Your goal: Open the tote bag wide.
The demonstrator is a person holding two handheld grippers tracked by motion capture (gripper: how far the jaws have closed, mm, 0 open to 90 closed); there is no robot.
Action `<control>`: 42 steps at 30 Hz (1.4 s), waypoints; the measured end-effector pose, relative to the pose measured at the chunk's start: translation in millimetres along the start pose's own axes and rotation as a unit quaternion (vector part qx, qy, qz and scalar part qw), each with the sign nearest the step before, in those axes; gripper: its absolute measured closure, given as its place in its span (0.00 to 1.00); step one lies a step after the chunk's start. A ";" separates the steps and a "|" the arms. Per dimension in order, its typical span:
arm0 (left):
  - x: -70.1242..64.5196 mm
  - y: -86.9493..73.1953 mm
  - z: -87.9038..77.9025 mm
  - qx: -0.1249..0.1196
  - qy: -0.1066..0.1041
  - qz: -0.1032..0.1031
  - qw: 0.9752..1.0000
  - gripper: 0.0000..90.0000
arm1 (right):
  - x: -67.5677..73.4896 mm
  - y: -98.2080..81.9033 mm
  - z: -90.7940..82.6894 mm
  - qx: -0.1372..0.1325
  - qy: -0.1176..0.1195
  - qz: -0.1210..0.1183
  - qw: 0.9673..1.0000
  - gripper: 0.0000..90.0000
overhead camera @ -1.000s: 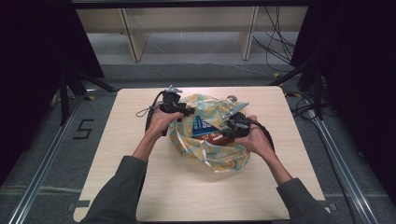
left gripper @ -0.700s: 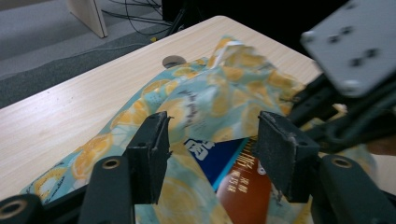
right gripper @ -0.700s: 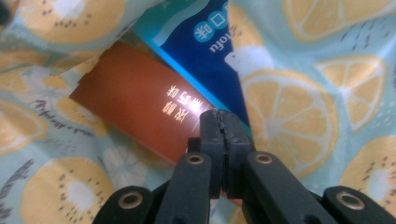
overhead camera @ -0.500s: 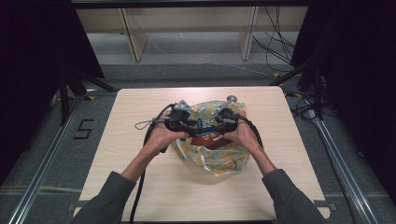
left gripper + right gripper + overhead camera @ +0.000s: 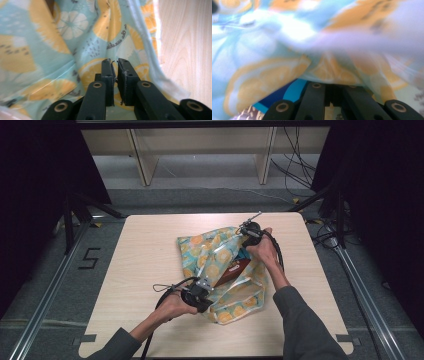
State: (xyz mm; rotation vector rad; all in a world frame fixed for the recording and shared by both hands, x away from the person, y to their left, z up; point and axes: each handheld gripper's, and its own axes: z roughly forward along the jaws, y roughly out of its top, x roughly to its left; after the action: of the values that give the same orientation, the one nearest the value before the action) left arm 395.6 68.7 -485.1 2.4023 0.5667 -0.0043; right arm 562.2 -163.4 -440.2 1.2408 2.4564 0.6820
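- Left gripper (image 5: 206, 296) had just been closing its jaws, nearly shut on the bag (image 5: 220, 270) near edge.
- Bag lay mid-table (image 5: 140, 260), brown box (image 5: 232, 272) inside.
- Right gripper (image 5: 245, 234) was clamped on the far rim; advise keeping tension even.

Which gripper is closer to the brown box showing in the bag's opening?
Left. The left gripper sits just below-left of the brown box, at the bag edge; the right gripper holds the far edge, farther off.
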 end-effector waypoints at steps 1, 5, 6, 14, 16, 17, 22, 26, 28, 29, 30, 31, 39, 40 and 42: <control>0.9 4.3 -5.9 -0.017 0.007 0.003 1.000 0.88 | 0.0 0.0 0.3 0.000 0.000 -0.010 1.000 1.00; 7.3 39.3 -30.0 -0.087 0.039 -0.004 0.995 0.86 | 6.9 -1.0 -8.2 -0.010 0.013 -0.017 1.000 1.00; 10.4 50.2 -32.0 -0.098 0.042 -0.008 0.994 0.85 | 9.0 -1.6 -11.2 -0.015 0.015 -0.025 0.999 1.00; 59.9 121.0 -6.9 -0.036 0.113 -0.002 0.993 0.81 | 22.4 -8.2 -28.7 -0.027 0.045 -0.046 0.998 0.99; 80.5 126.2 -6.9 -0.047 0.132 -0.032 0.990 0.83 | 16.1 -9.3 -28.5 -0.022 0.038 -0.035 0.998 0.99; 89.8 126.8 -7.2 -0.045 0.152 -0.044 0.986 0.83 | 11.1 -10.6 -26.3 -0.018 0.030 -0.023 0.999 0.99; 127.0 115.2 -6.5 -0.037 0.184 -0.085 0.979 0.84 | -11.6 -18.1 -15.8 -0.012 0.017 -0.005 1.000 0.99; 142.3 96.2 -7.4 -0.016 0.208 -0.089 0.974 0.85 | -23.2 -27.1 -12.7 -0.006 0.006 0.014 1.000 0.99; 148.2 85.1 -6.9 -0.016 0.202 -0.105 0.974 0.85 | -27.5 -33.6 -9.6 0.006 -0.001 0.018 1.000 0.99; 150.0 81.1 -7.0 -0.024 0.197 -0.113 0.973 0.85 | -29.4 -35.9 -7.8 0.005 -0.001 0.019 1.000 0.99; 150.5 78.5 -8.0 -0.030 0.197 -0.115 0.973 0.85 | -30.2 -37.4 -7.0 0.004 0.000 0.022 1.000 0.99; 149.4 77.0 -8.8 -0.034 0.198 -0.114 0.973 0.85 | -30.5 -38.3 -6.5 0.004 0.000 0.022 1.000 0.99; 119.2 85.2 -35.3 -0.090 0.166 -0.091 0.978 0.81 | -23.5 -28.8 -27.4 -0.032 0.021 0.013 0.999 0.97; 111.9 87.3 -39.4 -0.096 0.167 -0.080 0.978 0.80 | -23.6 -27.9 -29.4 -0.042 0.020 0.007 0.999 0.97; 102.9 88.6 -46.8 -0.111 0.156 -0.075 0.979 0.77 | -18.7 -25.7 -40.3 -0.053 0.035 0.012 0.998 0.97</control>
State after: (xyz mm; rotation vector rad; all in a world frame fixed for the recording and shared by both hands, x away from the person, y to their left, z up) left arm 517.6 77.1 -409.8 2.1504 0.8447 0.3589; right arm 537.1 -202.9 -419.1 1.2292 2.4302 0.8642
